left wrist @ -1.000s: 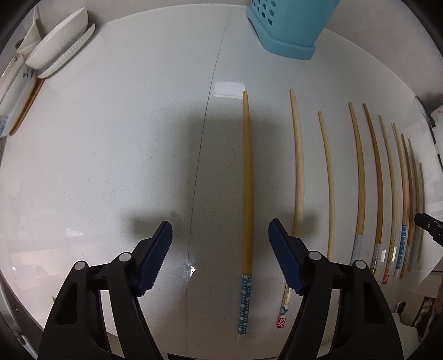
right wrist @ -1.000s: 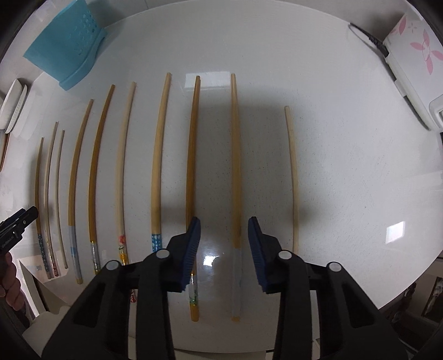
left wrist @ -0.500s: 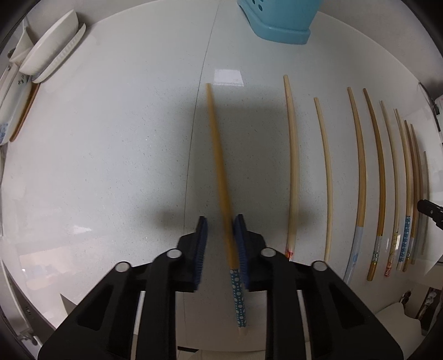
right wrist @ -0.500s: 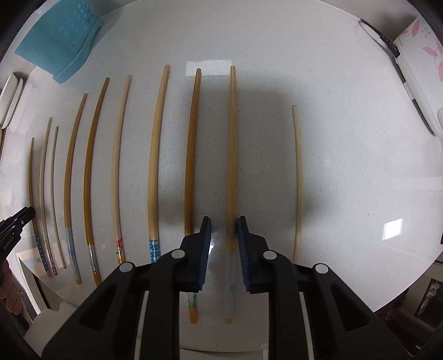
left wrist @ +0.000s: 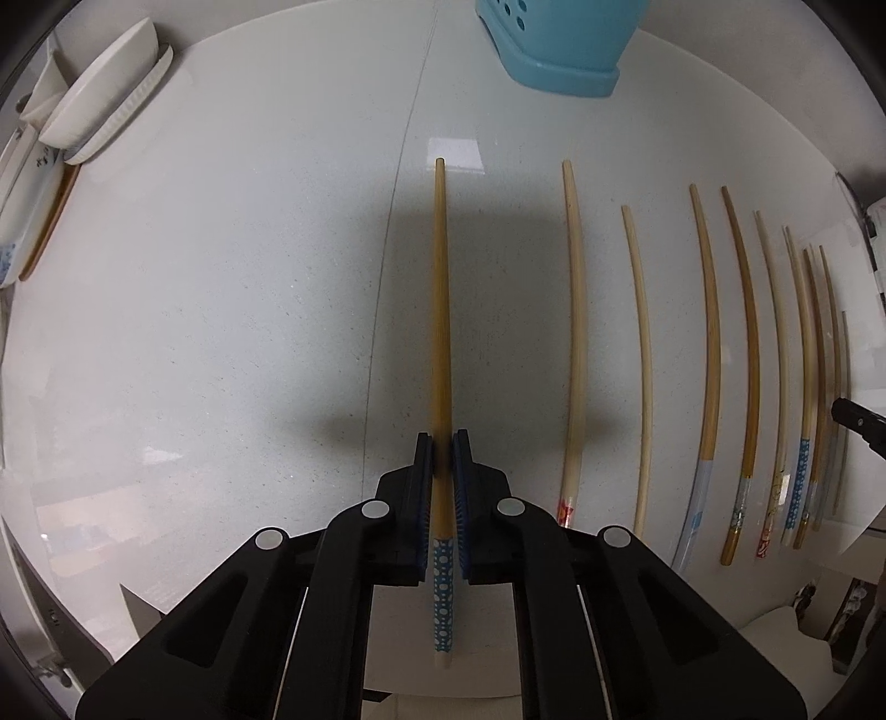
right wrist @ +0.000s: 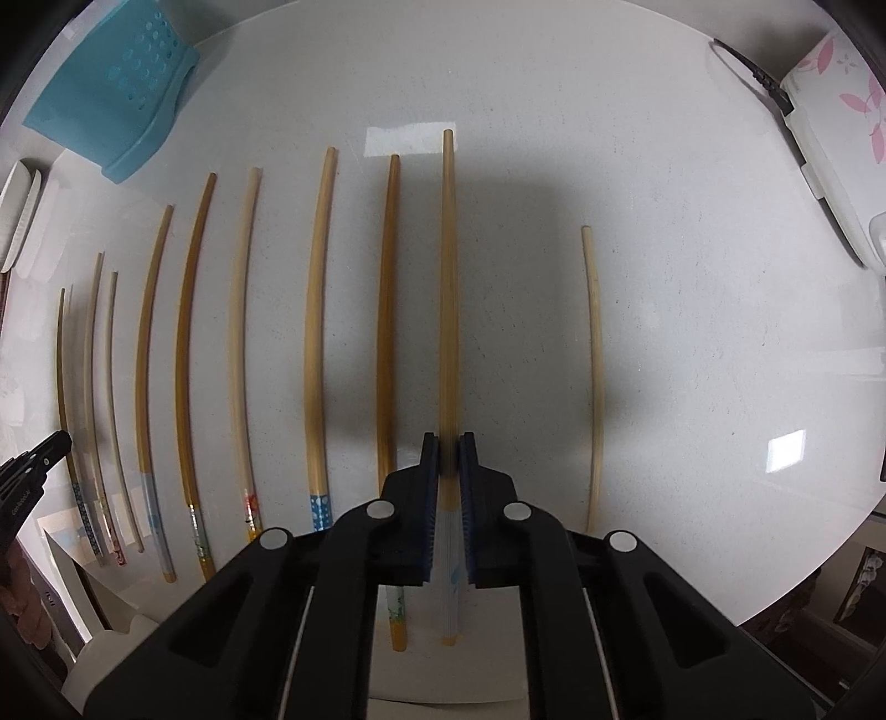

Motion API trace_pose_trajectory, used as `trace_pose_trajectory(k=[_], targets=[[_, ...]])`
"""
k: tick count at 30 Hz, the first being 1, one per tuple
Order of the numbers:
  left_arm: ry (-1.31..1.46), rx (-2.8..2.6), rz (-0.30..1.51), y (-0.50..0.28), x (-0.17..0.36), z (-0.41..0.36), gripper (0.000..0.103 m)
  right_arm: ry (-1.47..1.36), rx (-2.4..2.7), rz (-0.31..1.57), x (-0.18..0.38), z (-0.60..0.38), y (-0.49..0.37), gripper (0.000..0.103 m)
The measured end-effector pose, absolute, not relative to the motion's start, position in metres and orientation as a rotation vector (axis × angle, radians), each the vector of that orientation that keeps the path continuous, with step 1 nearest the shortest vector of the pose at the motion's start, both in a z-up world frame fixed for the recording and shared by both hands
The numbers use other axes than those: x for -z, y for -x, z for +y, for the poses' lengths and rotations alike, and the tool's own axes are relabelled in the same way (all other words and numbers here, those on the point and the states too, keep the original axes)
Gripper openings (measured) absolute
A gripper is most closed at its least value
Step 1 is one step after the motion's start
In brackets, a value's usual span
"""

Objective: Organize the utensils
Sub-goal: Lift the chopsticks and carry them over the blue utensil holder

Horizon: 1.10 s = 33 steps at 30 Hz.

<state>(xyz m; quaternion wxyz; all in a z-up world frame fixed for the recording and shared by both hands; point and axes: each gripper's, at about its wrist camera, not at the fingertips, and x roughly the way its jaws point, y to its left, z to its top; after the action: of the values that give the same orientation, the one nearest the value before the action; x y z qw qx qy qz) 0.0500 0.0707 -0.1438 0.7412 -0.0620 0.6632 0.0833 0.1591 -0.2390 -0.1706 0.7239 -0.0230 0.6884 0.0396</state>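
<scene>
Two chopsticks gripped now, the left gripper (left wrist: 441, 443) clamping the dotted-handle chopstick (left wrist: 441, 310), the right gripper (right wrist: 448, 446) the pale-handled one (right wrist: 447, 288), nine still lying beside, holder (left wrist: 559, 50) unfilled as far as visible.

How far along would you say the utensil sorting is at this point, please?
Early: nothing looks put away yet. In hand: the left hand-held gripper has just closed on the blue-dotted chopstick, the right hand-held gripper on the pale-handled chopstick. Left: the other chopsticks still lying in a row on the table.
</scene>
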Motion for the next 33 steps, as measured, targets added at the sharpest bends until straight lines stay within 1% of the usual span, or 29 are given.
trace_pose_trajectory(k=[7, 16, 25, 33], targets=[[0.159, -0.190, 1.370, -0.040, 0.108, 0.079, 0.007, 0.025, -0.106, 1.457, 0.145, -0.235, -0.166, 0.007], [0.194, -0.174, 1.202, -0.038, 0.054, 0.082, 0.007, -0.001, -0.147, 1.310, 0.103, -0.220, -0.182, 0.007], [0.200, -0.150, 1.090, -0.056, 0.034, 0.076, 0.007, -0.004, -0.196, 1.200, 0.077, -0.214, -0.174, 0.007], [0.193, -0.127, 0.995, -0.075, 0.001, 0.075, 0.007, -0.007, -0.253, 1.105, 0.044, -0.205, -0.184, 0.007]])
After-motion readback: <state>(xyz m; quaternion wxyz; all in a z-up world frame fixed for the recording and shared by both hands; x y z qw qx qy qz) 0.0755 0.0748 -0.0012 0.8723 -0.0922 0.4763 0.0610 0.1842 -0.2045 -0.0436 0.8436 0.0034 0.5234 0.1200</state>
